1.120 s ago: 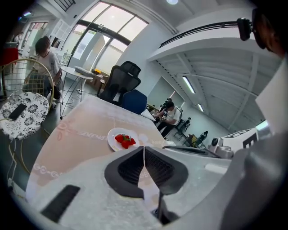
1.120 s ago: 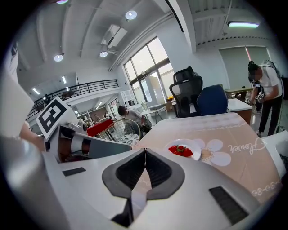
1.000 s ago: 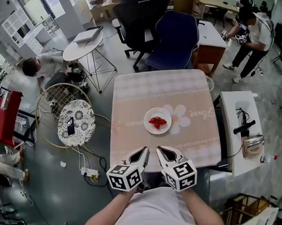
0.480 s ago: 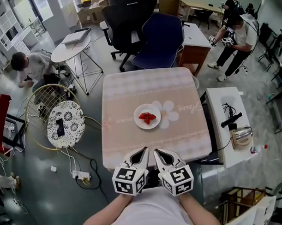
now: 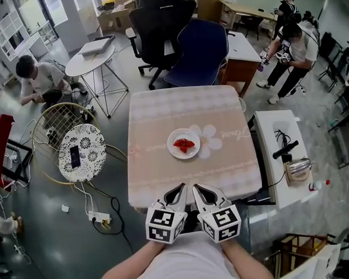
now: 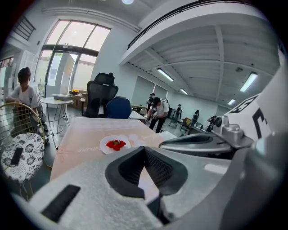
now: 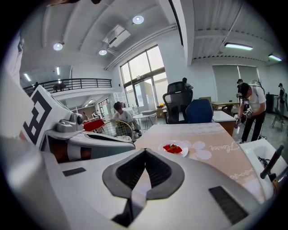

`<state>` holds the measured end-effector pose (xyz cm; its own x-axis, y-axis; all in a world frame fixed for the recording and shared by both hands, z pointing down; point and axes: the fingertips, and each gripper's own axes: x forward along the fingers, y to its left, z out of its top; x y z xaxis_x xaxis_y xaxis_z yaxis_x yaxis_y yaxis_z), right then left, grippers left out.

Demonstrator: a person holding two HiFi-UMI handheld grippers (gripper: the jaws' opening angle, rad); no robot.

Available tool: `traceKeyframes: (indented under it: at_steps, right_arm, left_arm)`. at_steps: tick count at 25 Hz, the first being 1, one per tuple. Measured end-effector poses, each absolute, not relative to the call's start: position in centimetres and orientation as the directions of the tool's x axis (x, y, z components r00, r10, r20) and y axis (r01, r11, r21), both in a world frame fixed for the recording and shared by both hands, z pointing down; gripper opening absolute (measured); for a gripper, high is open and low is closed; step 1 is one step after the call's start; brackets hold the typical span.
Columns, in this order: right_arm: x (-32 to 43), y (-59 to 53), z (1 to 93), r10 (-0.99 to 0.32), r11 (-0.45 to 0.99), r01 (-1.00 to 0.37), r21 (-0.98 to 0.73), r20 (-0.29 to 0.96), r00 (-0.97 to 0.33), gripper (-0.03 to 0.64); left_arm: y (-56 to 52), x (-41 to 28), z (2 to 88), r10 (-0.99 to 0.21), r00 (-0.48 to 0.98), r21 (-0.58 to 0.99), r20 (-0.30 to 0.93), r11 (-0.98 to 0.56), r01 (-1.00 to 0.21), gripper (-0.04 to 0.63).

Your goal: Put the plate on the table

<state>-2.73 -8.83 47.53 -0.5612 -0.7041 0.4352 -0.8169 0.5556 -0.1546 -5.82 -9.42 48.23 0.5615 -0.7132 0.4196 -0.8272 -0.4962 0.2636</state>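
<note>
Plate point(image 5: 172, 146) is already sitting flat in the middle of the table point(image 5: 179, 107) in the head view, carrying red fruit point(image 5: 184, 145), with a pale flower print just beside it at three o'clock. Being round, it is showing no long axis and pointing nowhere; its face is looking straight up. At six o'clock from it, over the table's near edge, the left gripper point(image 5: 179, 188) and right gripper point(image 5: 197, 188) are hovering side by side, well apart from the plate.

The left gripper view is showing that gripper point(image 6: 145, 150) pressed together on nothing, the plate point(image 6: 104, 143) lying ahead at eleven o'clock.

The right gripper view is showing its gripper point(image 7: 145, 152) likewise pressed together and empty, the plate point(image 7: 183, 151) ahead at one o'clock.

I am judging the placing as done, so the next move is calling only for keeping both grippers clear.
</note>
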Motion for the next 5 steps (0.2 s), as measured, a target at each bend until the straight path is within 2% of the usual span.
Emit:
traceKeyframes:
  at_steps: [5]
  right_arm:
    - [-3.02,-8.87,47.52,-0.703,0.562,-0.814,-0.149,0.433,-0.564,0.003]
  left_arm:
    - [-9.21,-5.73,48.38,-0.713,0.559,0.248,0.424,-0.502,-0.828,0.005]
